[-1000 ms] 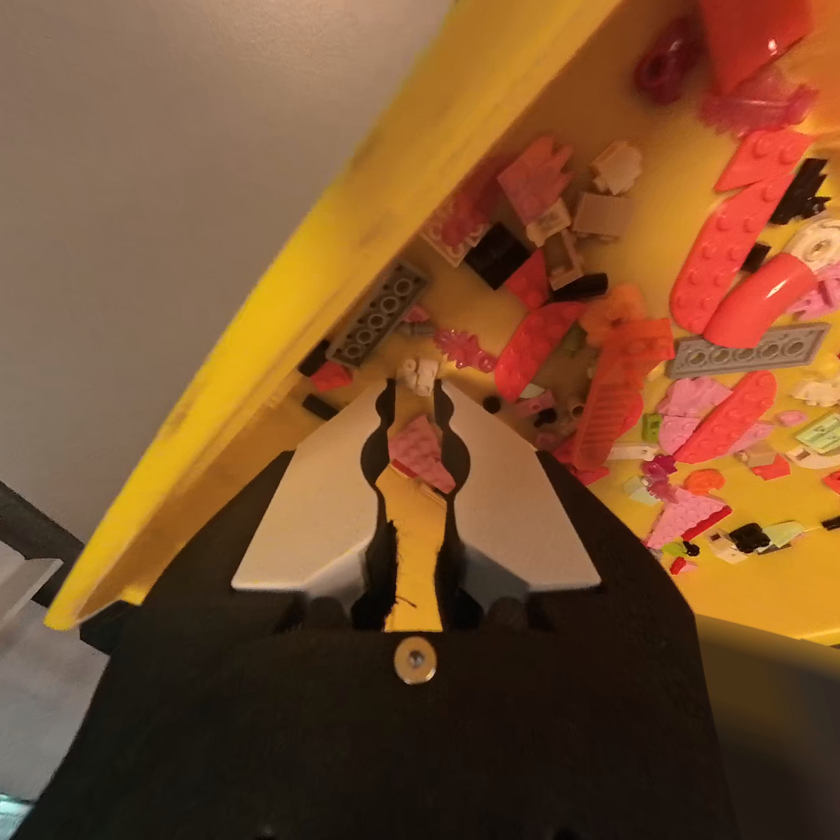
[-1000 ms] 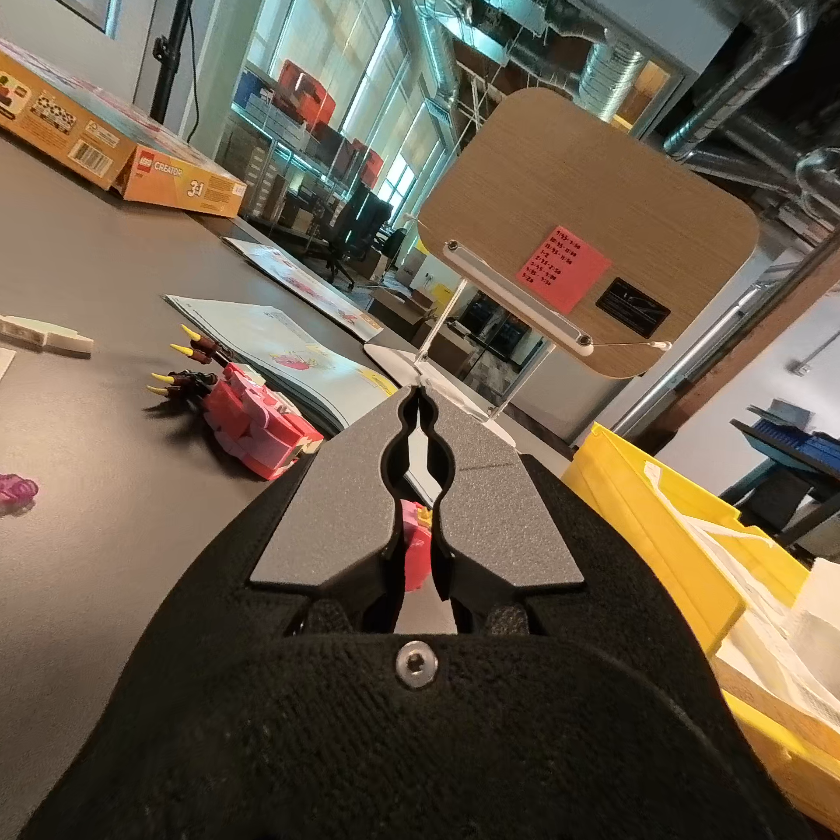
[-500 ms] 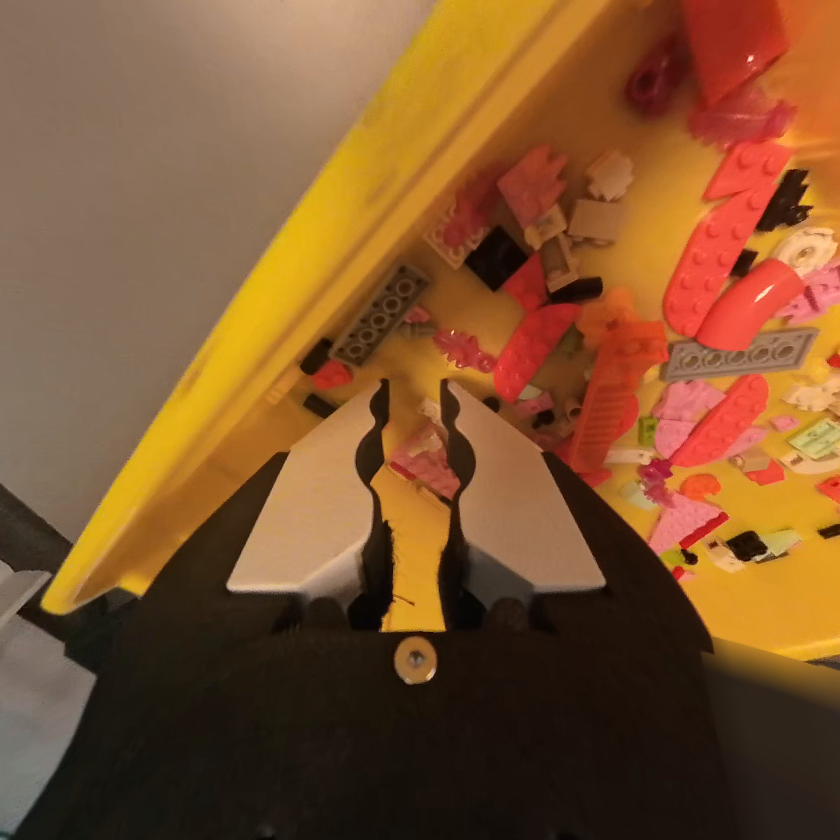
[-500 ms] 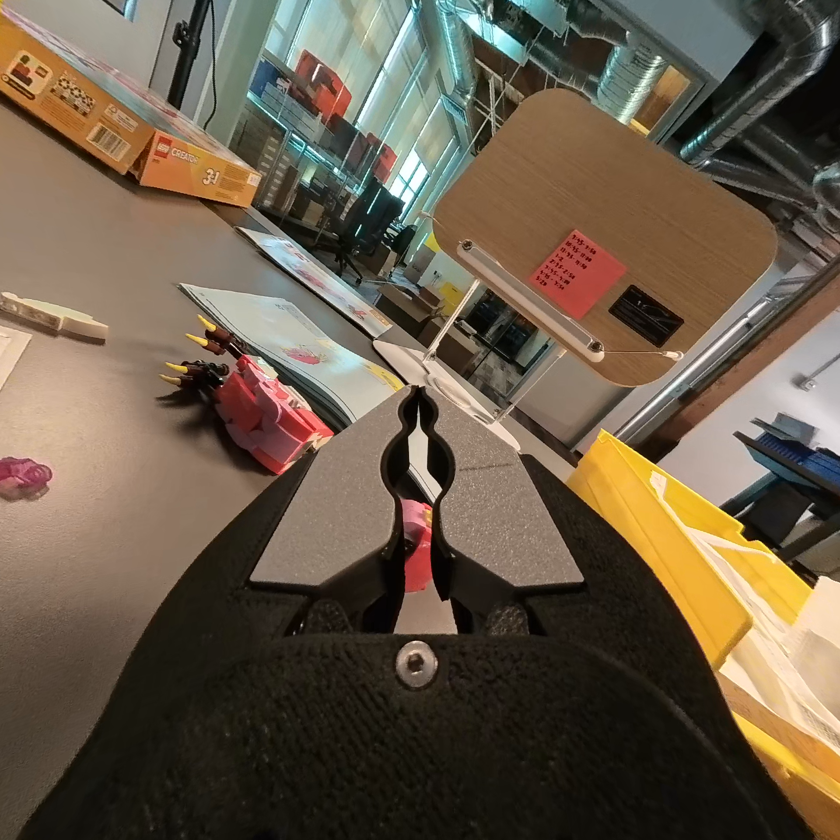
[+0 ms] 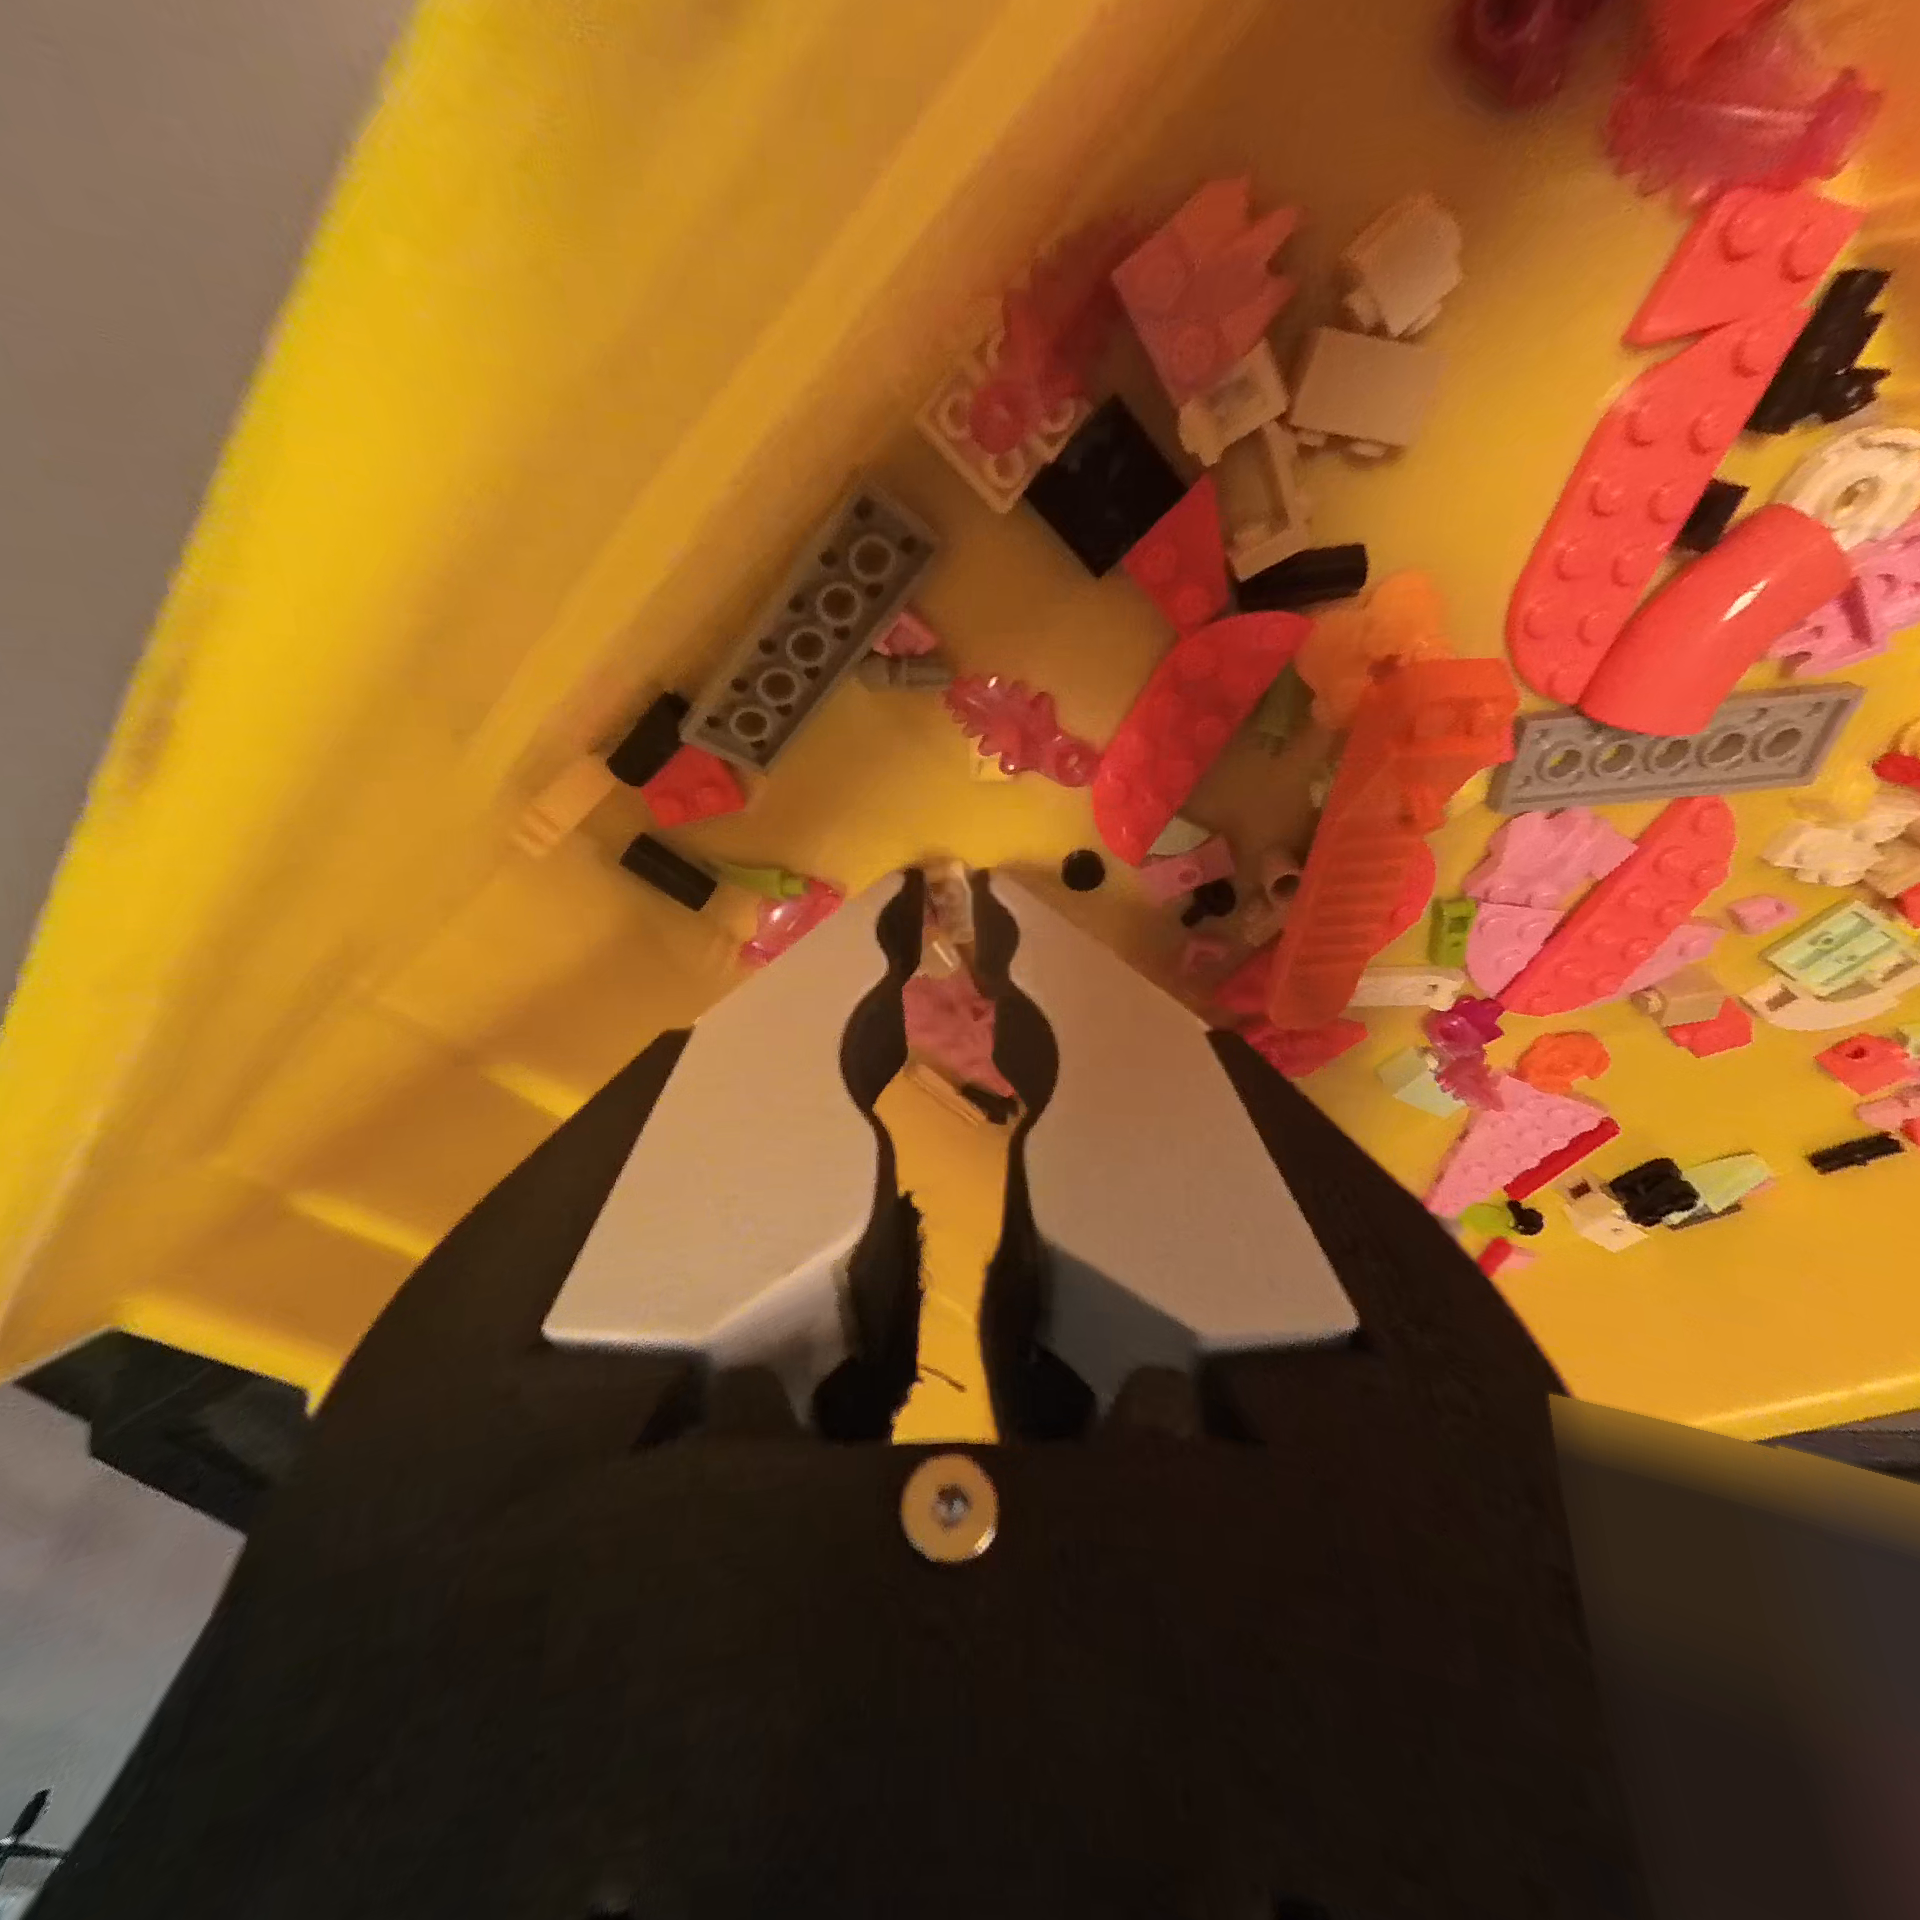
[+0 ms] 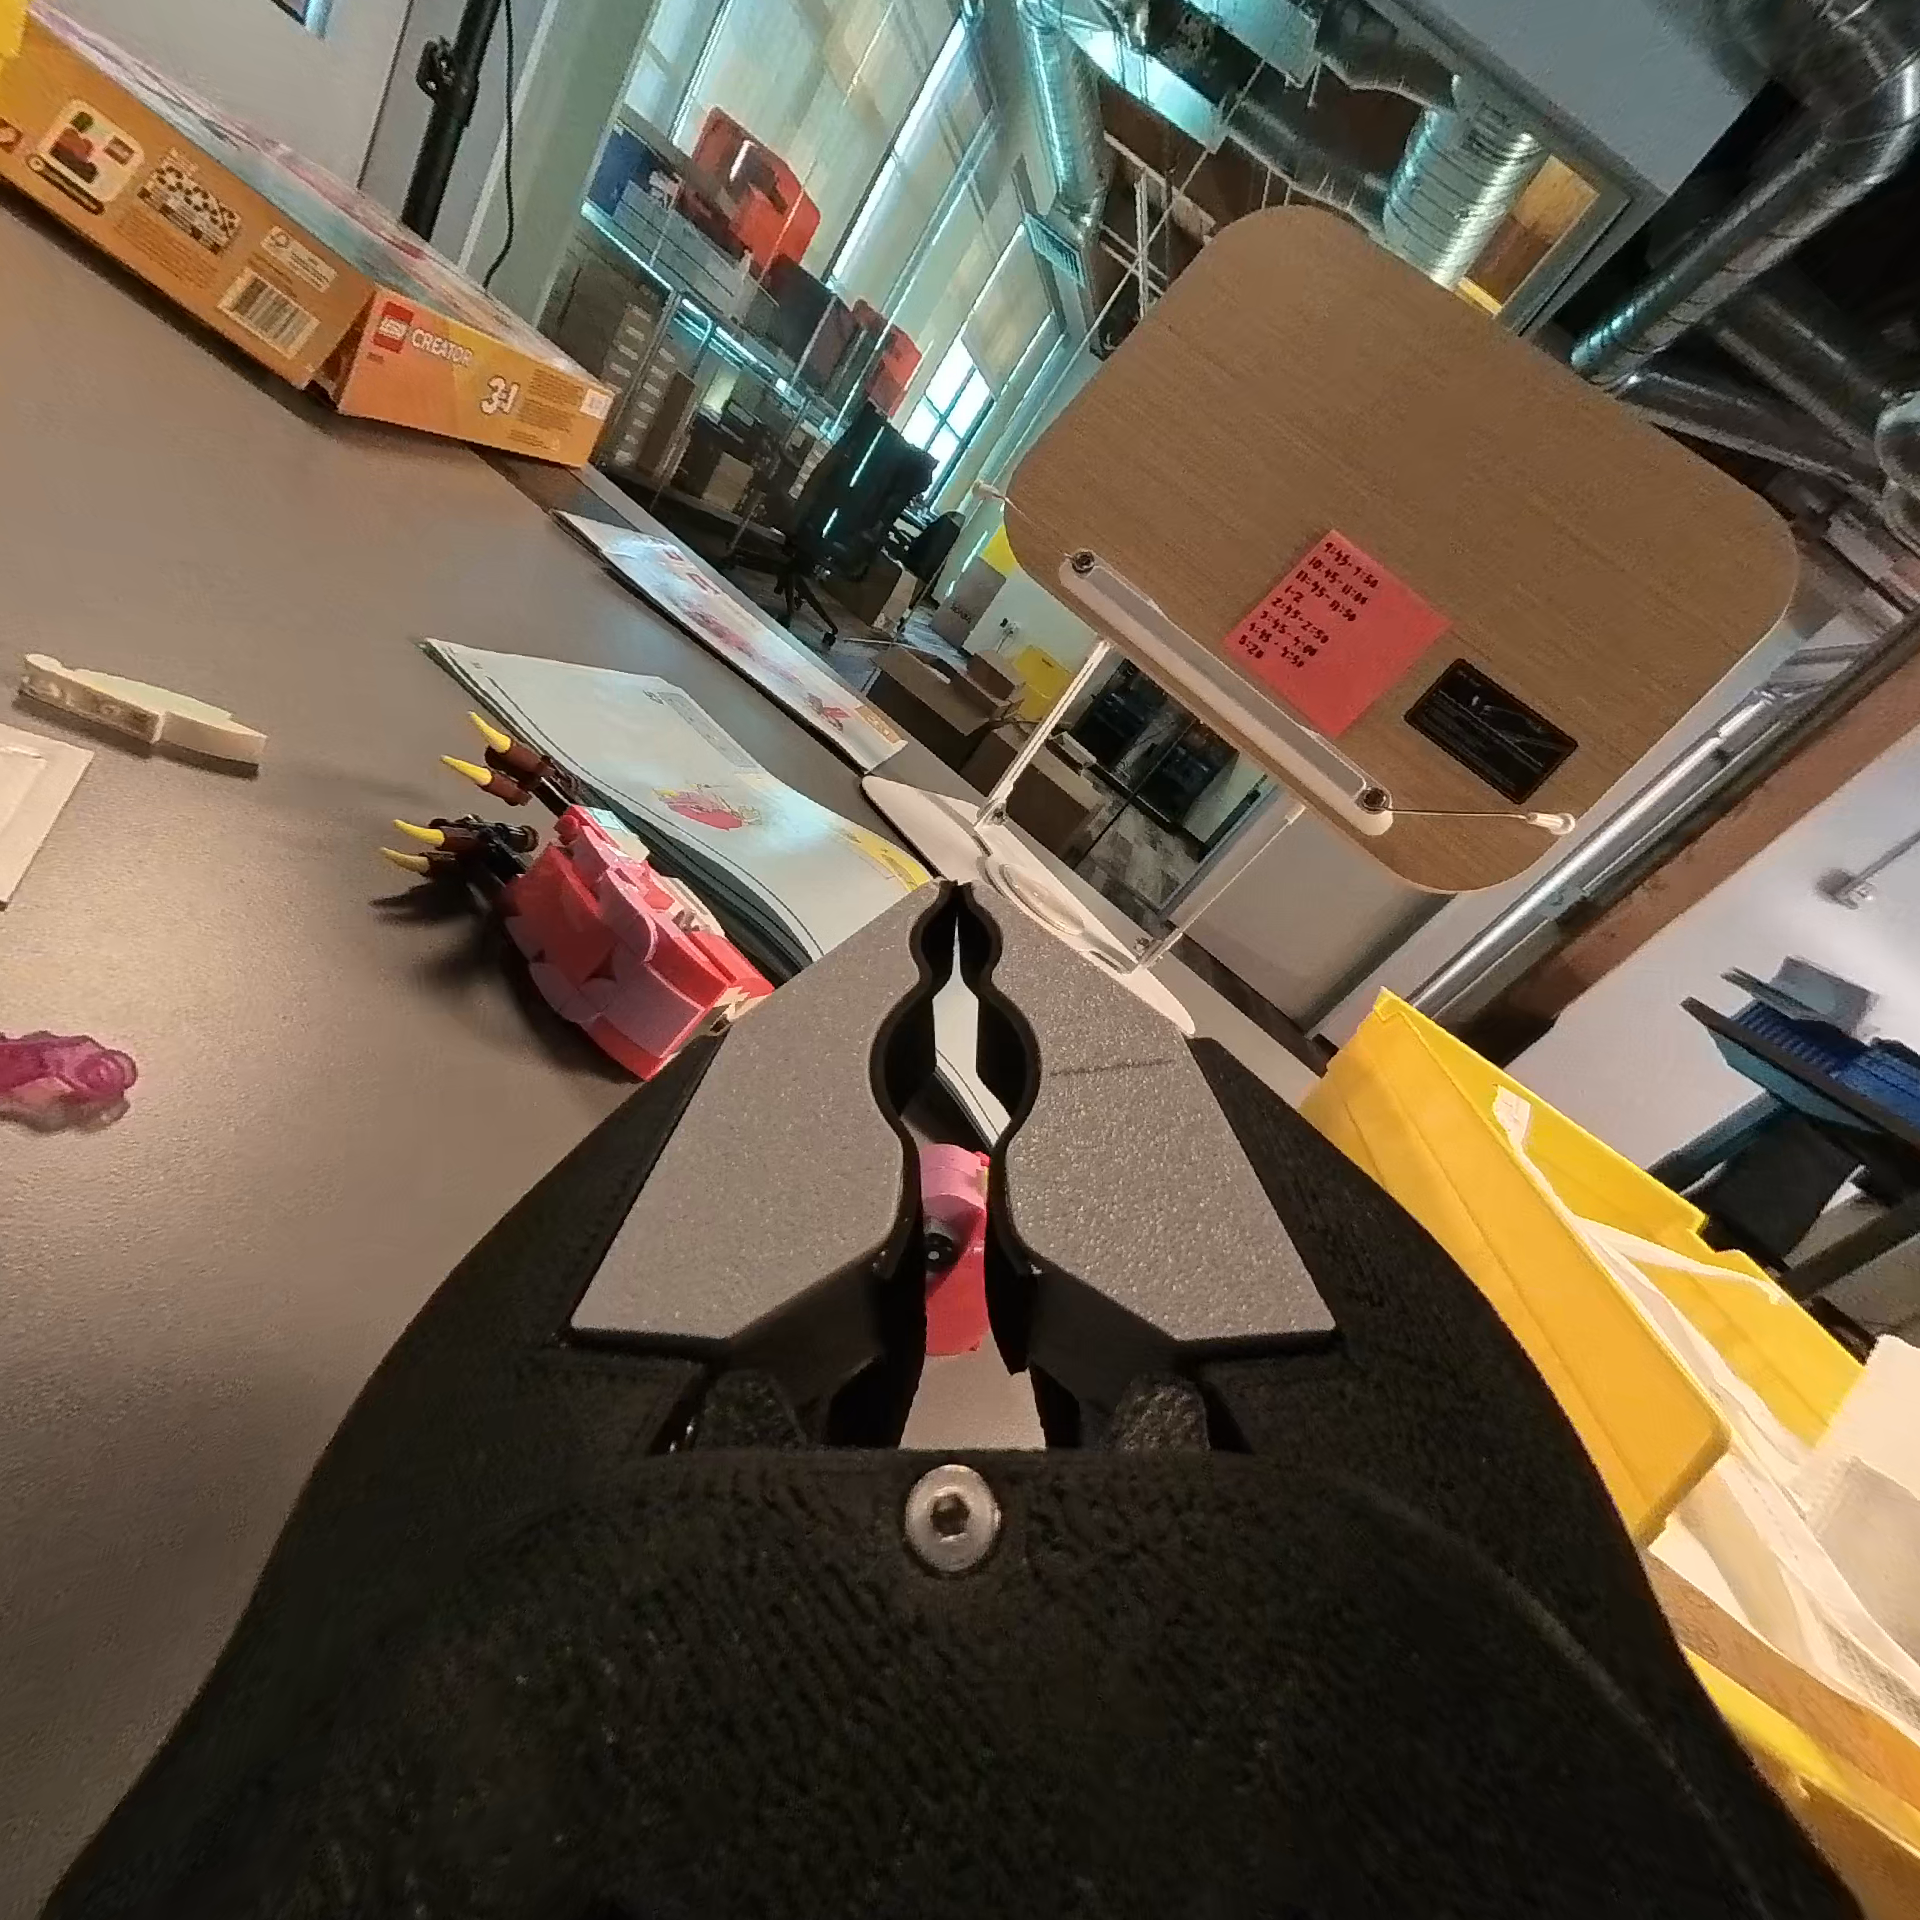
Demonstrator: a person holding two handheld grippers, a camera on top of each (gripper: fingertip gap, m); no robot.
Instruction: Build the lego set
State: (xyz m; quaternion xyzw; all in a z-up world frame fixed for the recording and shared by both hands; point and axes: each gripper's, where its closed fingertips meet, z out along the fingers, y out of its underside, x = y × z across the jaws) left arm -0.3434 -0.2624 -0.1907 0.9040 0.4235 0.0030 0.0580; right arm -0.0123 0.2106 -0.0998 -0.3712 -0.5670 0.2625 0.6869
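Down inside the yellow bin point(image 5: 436, 582), the left gripper point(image 5: 943, 883) stands narrow, fingertips pinched on a small pale brick piece point(image 5: 948, 896), a pink plate point(image 5: 951, 1023) just behind it on the bin floor; the wall rises close at the left, with a grey holed plate point(image 5: 816, 634) near its foot and crowded red and pink bricks point(image 5: 1621, 582) to the right. Over at the dark table point(image 6: 208, 540), the right gripper point(image 6: 954, 916) has its tips met on air, a pink piece point(image 6: 951, 1262) farther back between its fingers, a red-pink clawed build point(image 6: 613, 966) near left, an open booklet point(image 6: 665, 769) beyond, a yellow bin edge point(image 6: 1475, 1174) close right.
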